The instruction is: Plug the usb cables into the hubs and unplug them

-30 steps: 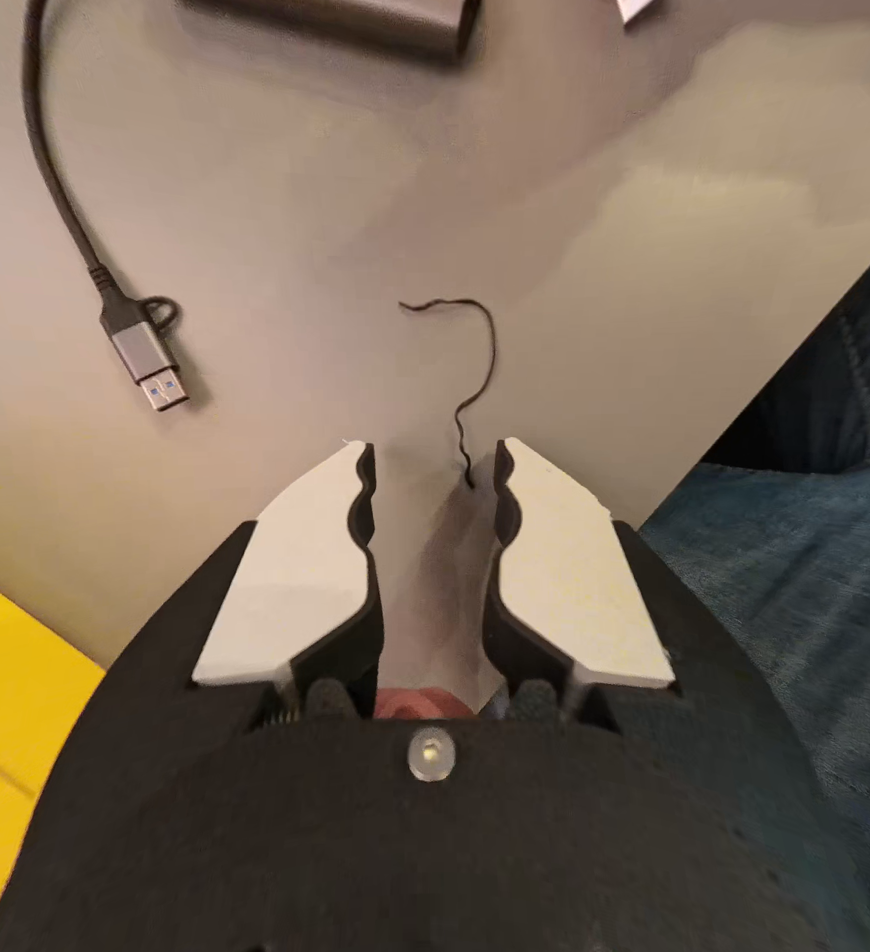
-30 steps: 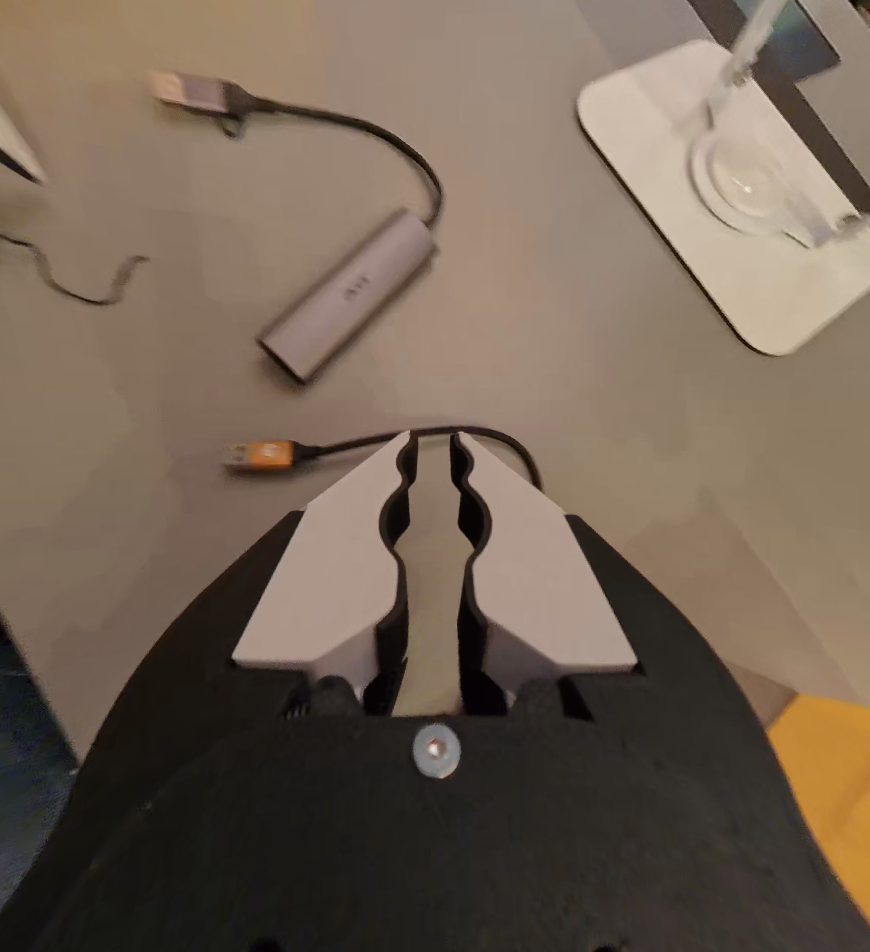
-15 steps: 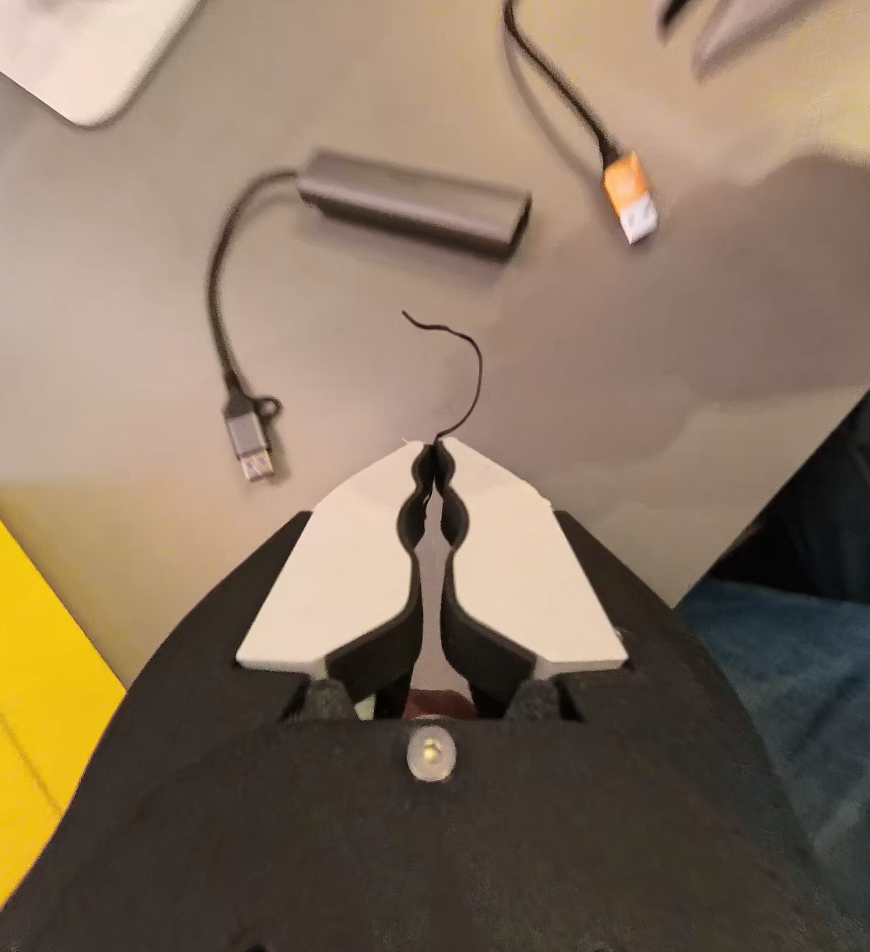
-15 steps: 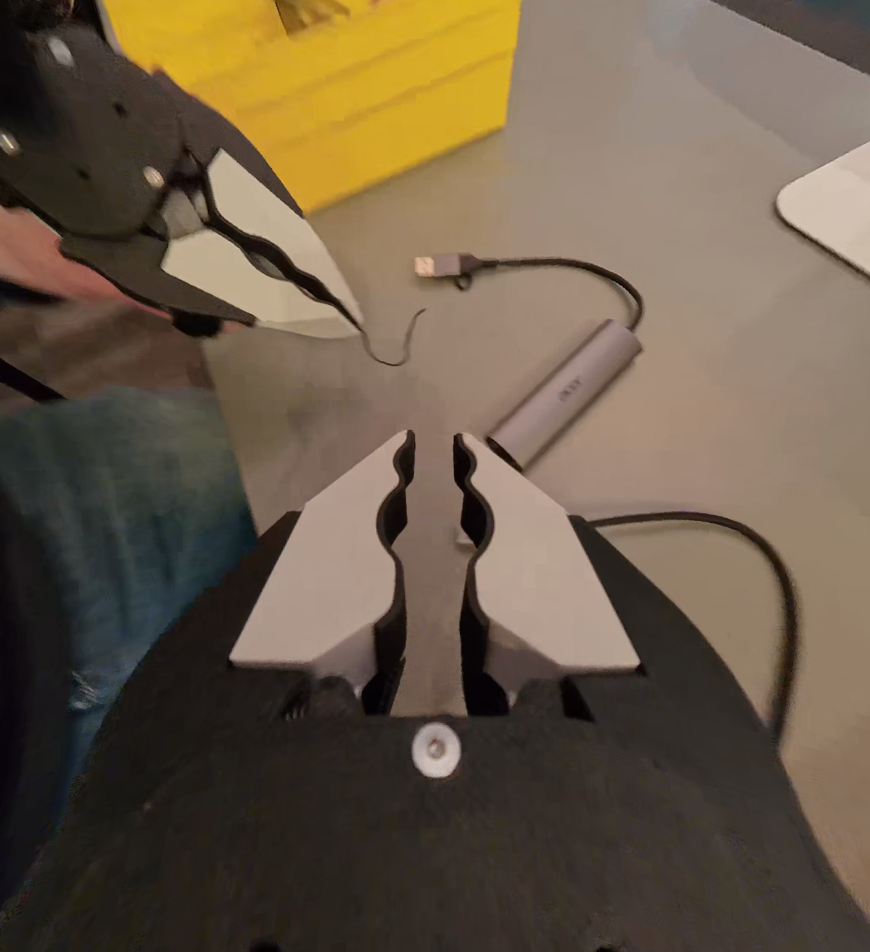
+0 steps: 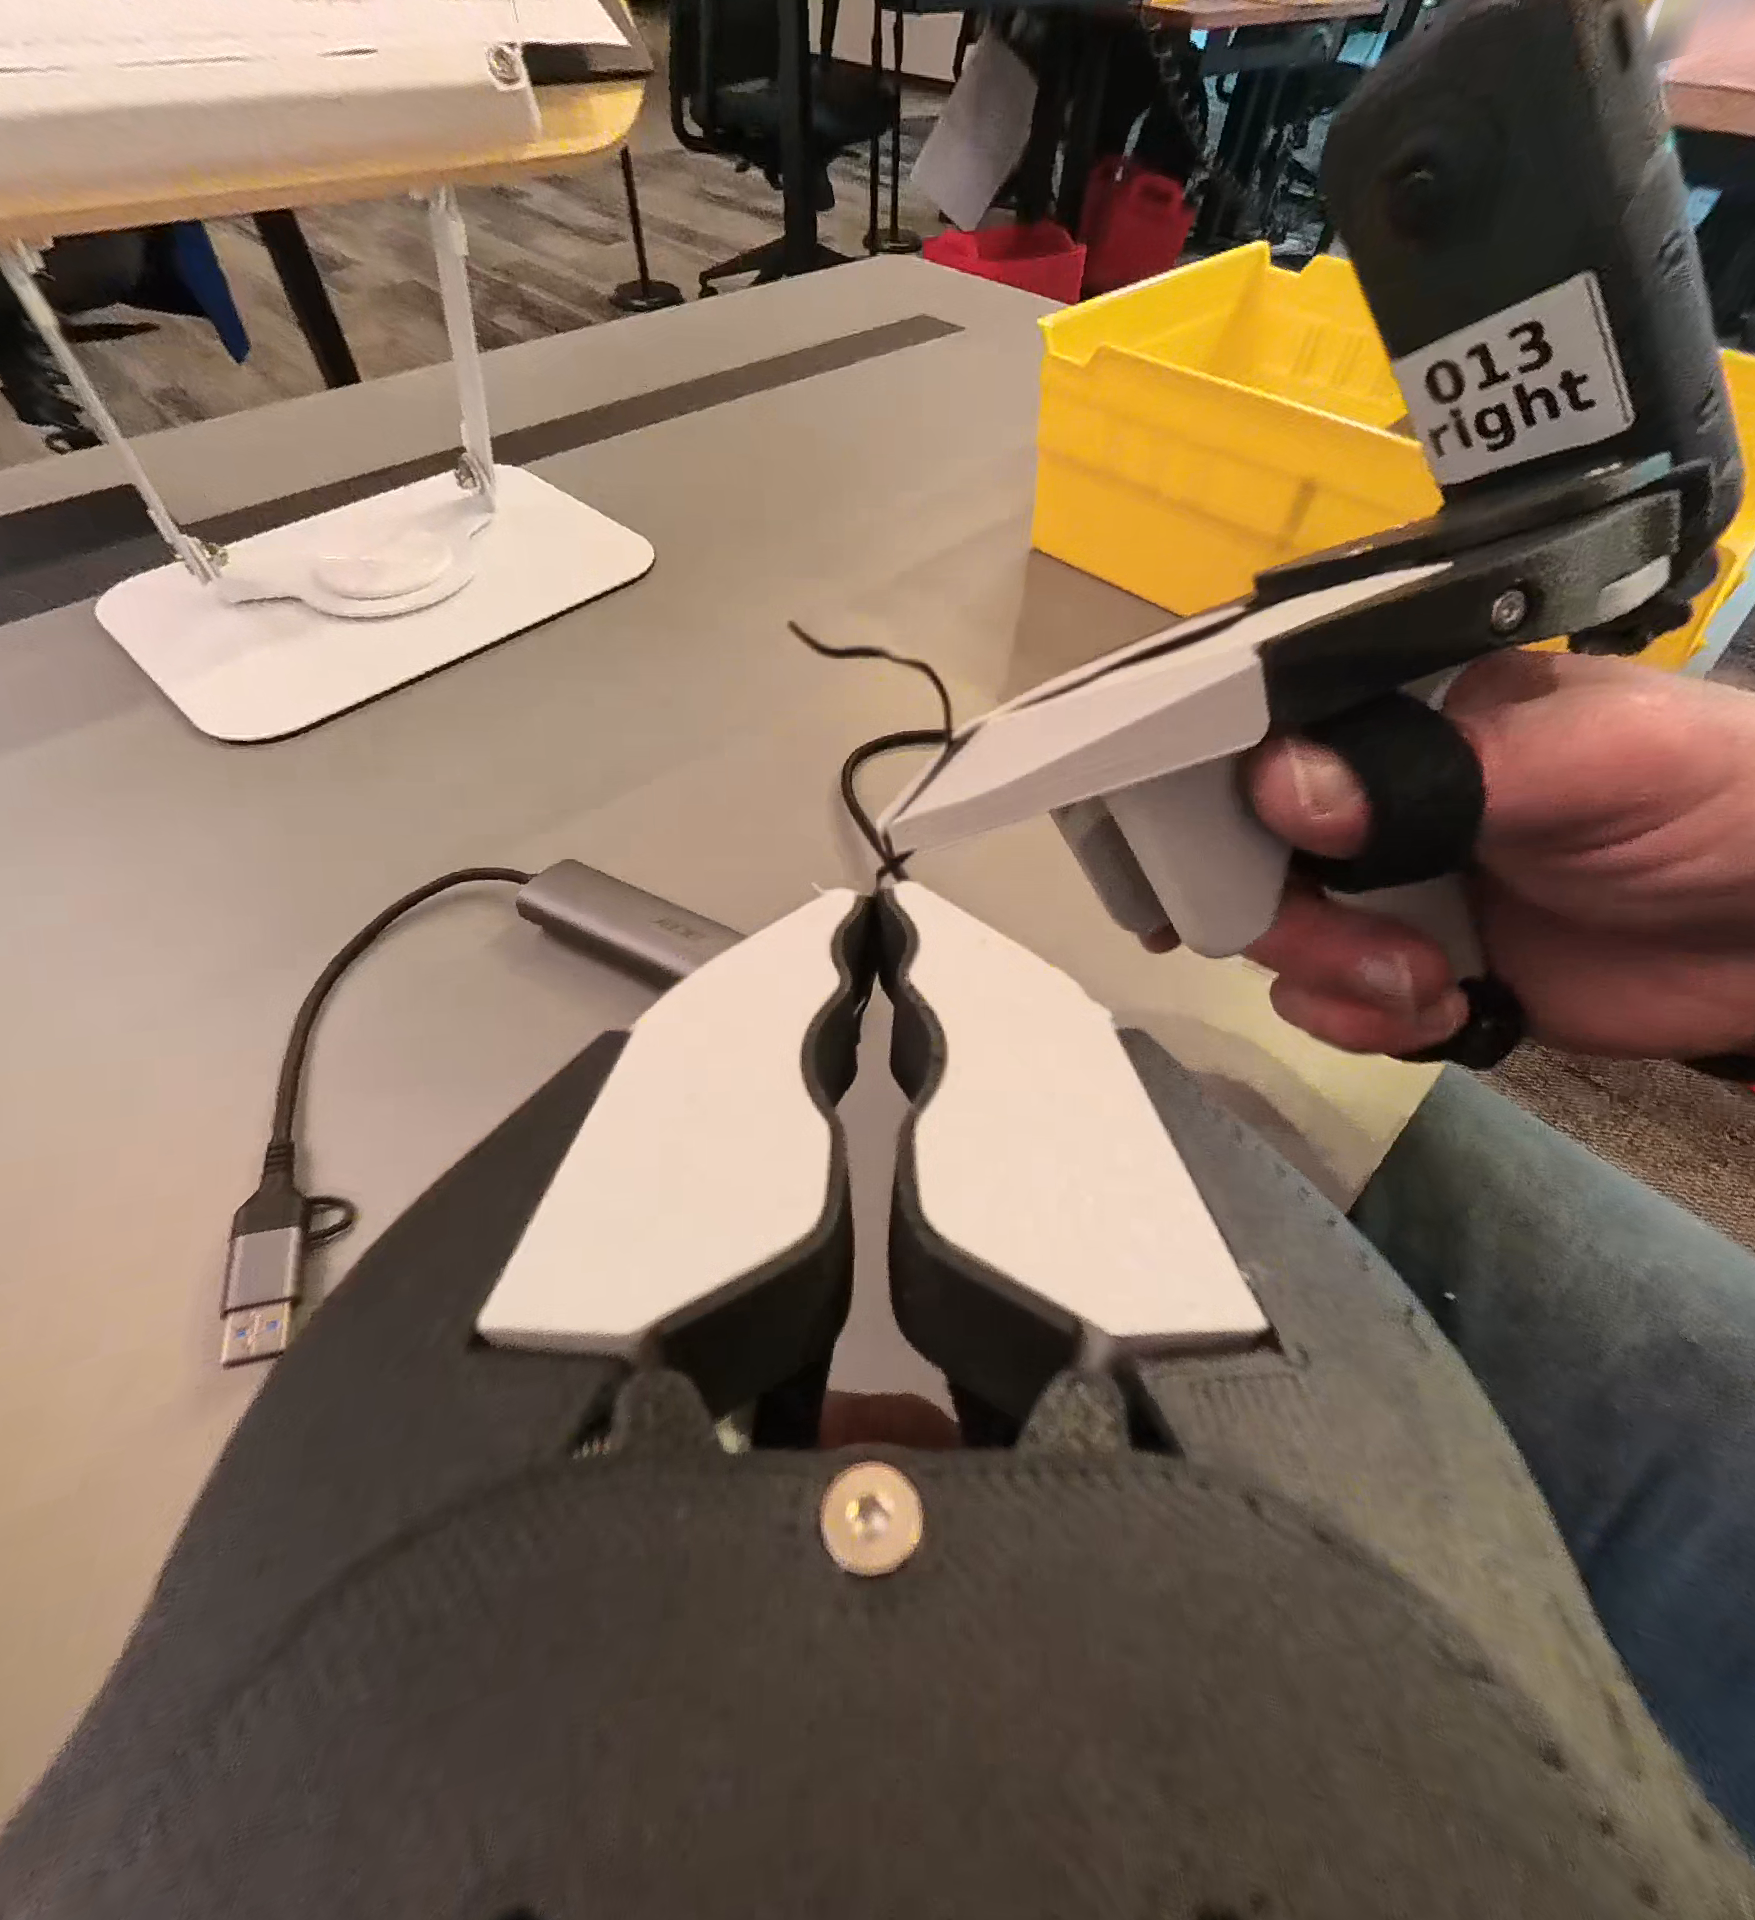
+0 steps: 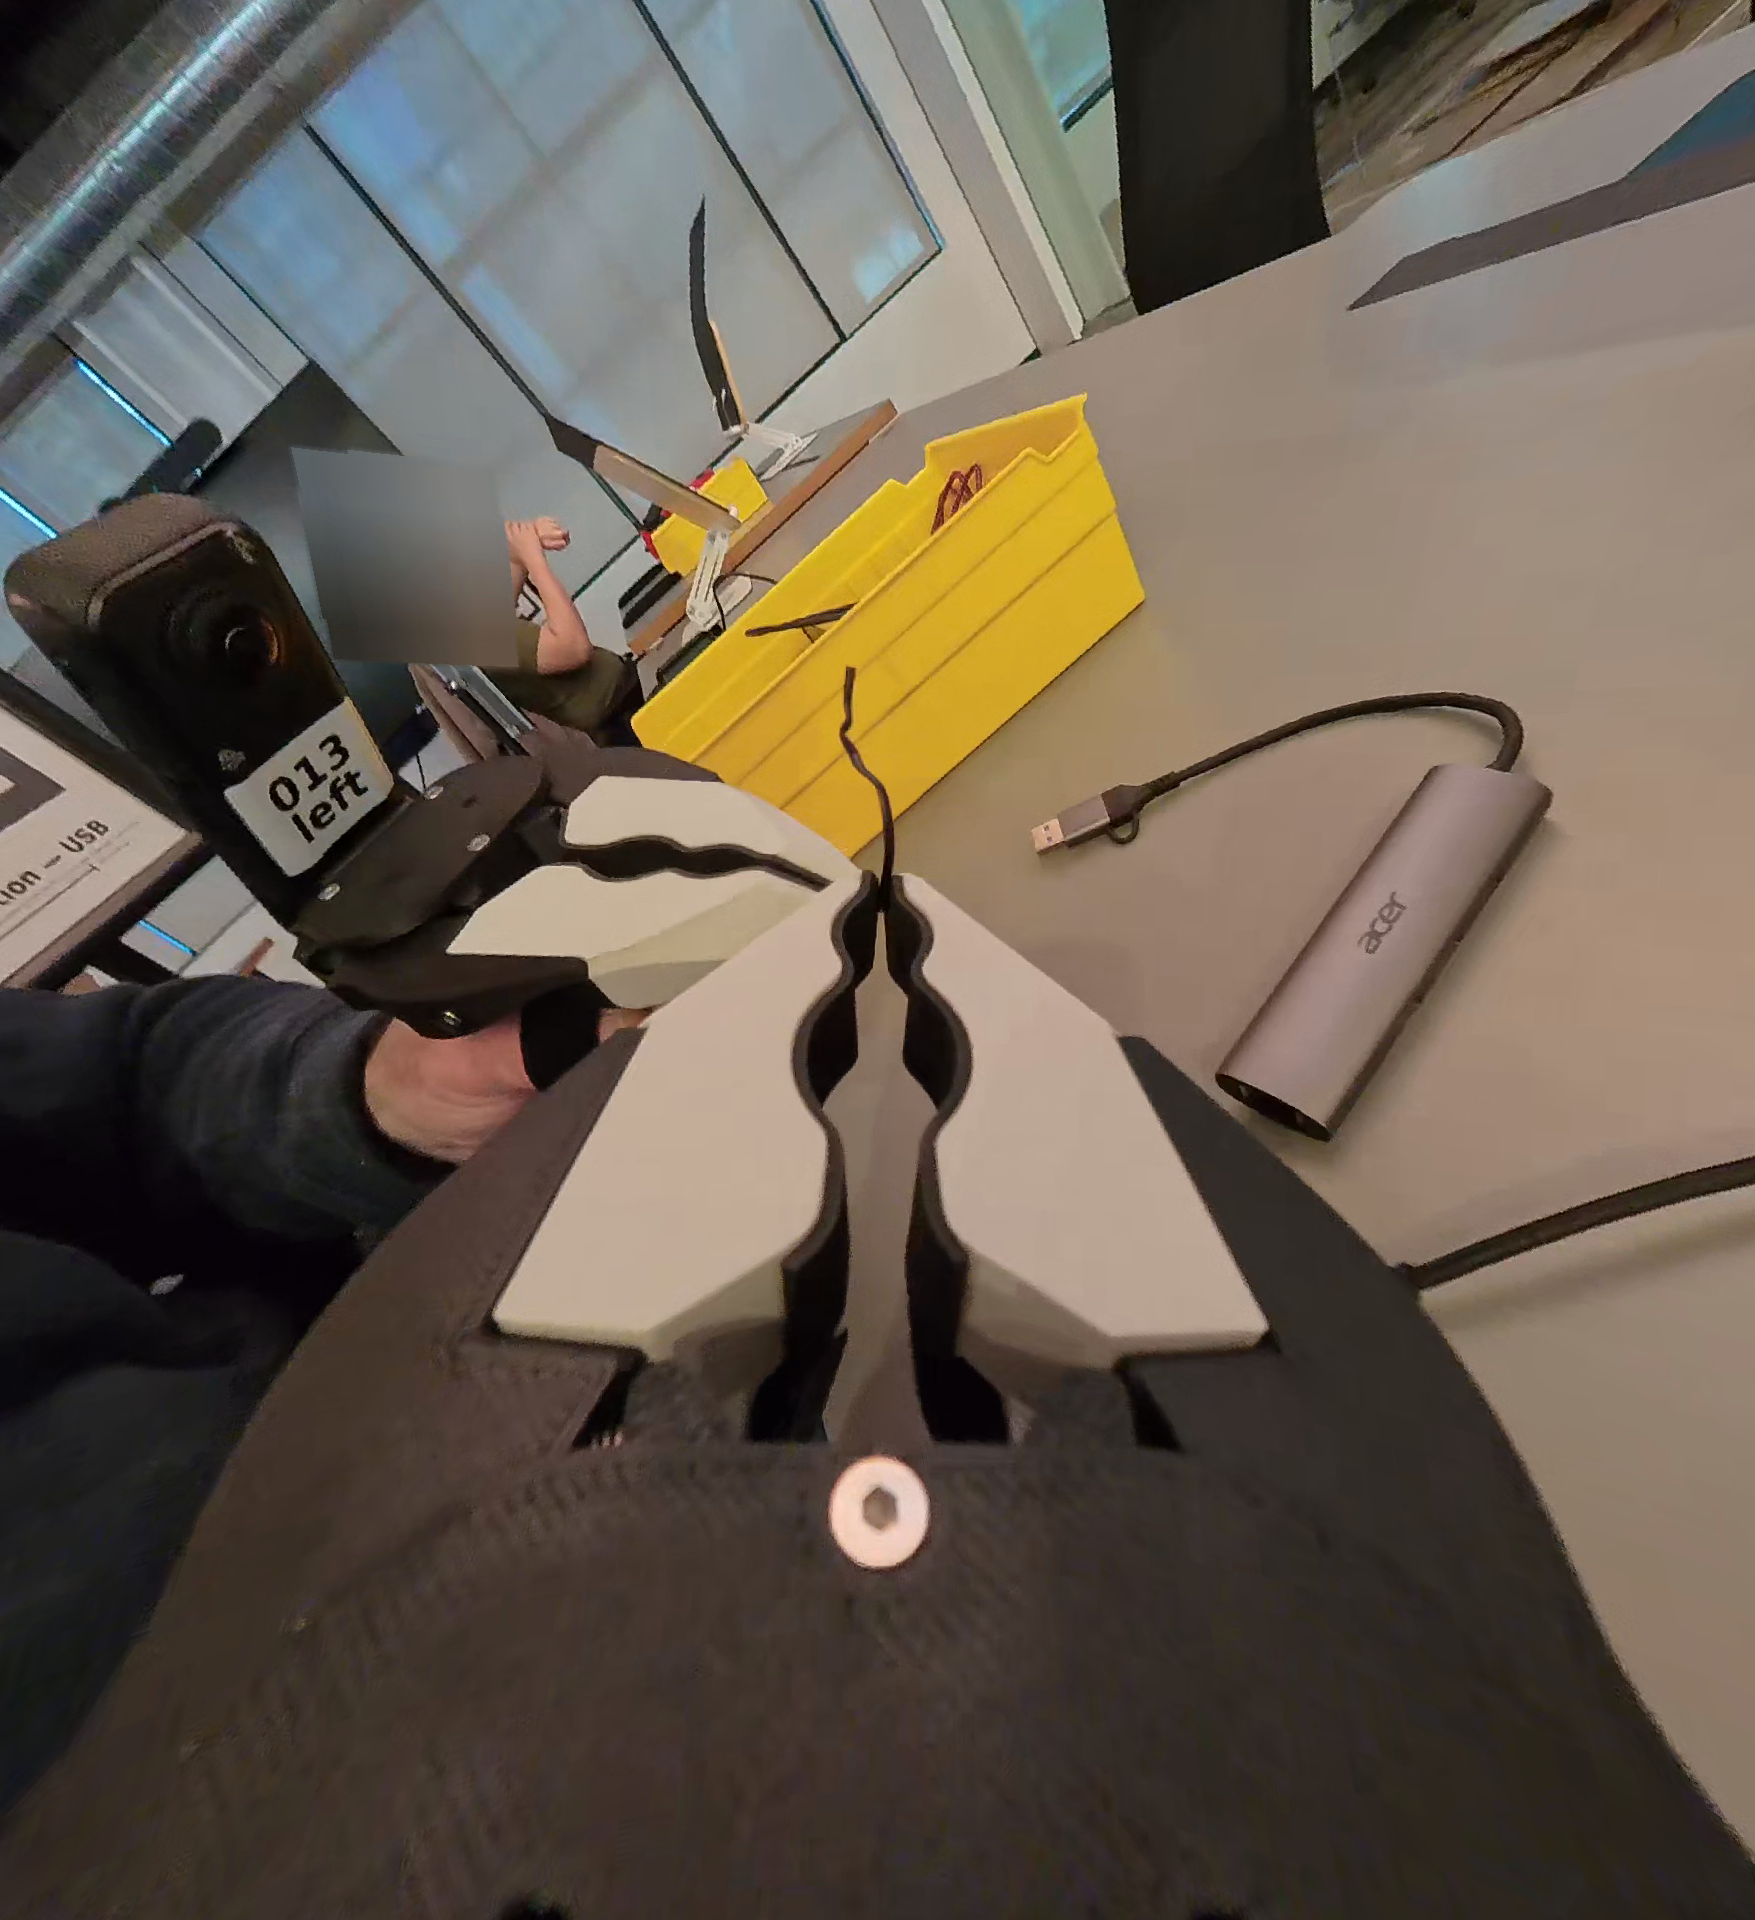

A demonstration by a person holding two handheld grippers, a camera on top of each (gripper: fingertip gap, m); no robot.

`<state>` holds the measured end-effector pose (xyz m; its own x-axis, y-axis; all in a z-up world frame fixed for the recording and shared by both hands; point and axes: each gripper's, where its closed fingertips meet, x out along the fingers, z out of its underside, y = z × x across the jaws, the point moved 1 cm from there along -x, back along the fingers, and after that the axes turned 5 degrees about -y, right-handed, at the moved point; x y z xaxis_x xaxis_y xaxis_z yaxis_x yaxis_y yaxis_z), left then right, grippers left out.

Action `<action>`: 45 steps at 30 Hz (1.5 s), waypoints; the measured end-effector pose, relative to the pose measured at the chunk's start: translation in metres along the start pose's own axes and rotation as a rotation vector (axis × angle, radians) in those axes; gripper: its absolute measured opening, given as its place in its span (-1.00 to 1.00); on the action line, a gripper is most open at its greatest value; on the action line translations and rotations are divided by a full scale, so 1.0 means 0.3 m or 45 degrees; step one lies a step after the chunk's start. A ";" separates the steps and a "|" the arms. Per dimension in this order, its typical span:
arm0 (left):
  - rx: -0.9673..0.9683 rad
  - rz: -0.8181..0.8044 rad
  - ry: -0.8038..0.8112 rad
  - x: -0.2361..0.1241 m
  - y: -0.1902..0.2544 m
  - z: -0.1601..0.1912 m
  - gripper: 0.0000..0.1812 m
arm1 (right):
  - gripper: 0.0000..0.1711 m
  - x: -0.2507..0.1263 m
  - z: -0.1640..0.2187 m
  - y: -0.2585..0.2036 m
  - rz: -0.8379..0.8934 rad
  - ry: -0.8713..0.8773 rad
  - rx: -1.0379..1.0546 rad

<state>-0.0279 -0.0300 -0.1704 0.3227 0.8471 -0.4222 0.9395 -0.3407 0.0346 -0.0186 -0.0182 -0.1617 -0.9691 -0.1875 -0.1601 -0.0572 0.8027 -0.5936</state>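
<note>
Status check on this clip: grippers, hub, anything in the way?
Left hand-held gripper and right hand-held gripper both shut on a thin black thread. Hub lies untouched on table, its plug free. Nothing in the way.

A slim grey metal USB hub (image 6: 1382, 953) lies flat on the grey desk (image 6: 1372, 540), unplugged. Its short black cable (image 6: 1351, 722) curls round to a grey USB plug (image 6: 1075, 828) resting loose on the desk just beside it.
</note>
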 end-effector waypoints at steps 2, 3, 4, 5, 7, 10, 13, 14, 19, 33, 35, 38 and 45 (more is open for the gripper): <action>-0.006 0.036 0.017 0.002 0.011 0.000 -1.00 | -1.00 -0.009 0.004 0.003 0.003 -0.035 -0.028; 0.006 0.055 0.020 0.003 0.018 0.001 -1.00 | -1.00 -0.013 0.005 0.004 0.009 -0.051 -0.046; 0.021 0.055 0.012 0.004 0.016 0.004 -0.93 | -1.00 -0.017 0.006 0.008 0.026 -0.075 -0.071; 0.033 0.048 0.013 0.001 0.009 0.002 -0.79 | -1.00 -0.024 0.007 0.016 0.054 -0.106 -0.103; 0.091 0.017 0.039 -0.015 -0.019 -0.022 -0.62 | -1.00 -0.044 0.007 0.032 0.110 -0.183 -0.173; 0.308 -0.011 0.070 -0.033 -0.020 -0.085 -0.56 | -1.00 -0.075 0.021 0.059 0.225 -0.367 -0.310; 0.570 -0.008 0.016 -0.007 0.035 -0.113 -0.64 | -1.00 -0.088 0.035 0.062 0.264 -0.507 -0.379; 0.652 -0.018 0.005 0.005 0.053 -0.117 -0.70 | -1.00 -0.090 0.038 0.057 0.266 -0.536 -0.400; 0.707 -0.003 -0.070 0.058 0.074 -0.097 -0.98 | -1.00 -0.111 0.025 0.037 0.254 -0.535 -0.410; 0.489 0.092 0.014 0.071 0.115 -0.057 -1.00 | -1.00 -0.176 -0.002 0.008 0.173 -0.390 -0.315; 0.494 0.095 0.026 0.076 0.124 -0.059 -1.00 | -1.00 -0.188 0.006 0.016 0.204 -0.426 -0.347; 0.493 0.091 0.003 0.086 0.103 -0.069 -0.75 | -1.00 -0.238 -0.014 0.046 0.315 -0.458 -0.412; 0.596 0.170 -0.368 0.260 0.054 -0.006 -0.68 | -1.00 -0.423 -0.080 0.164 0.674 -0.497 -0.507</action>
<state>0.0128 0.0312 -0.2012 0.3287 0.6605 -0.6750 0.7204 -0.6376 -0.2731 0.0957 0.0586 -0.1518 -0.7408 0.1514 -0.6545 0.2368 0.9706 -0.0435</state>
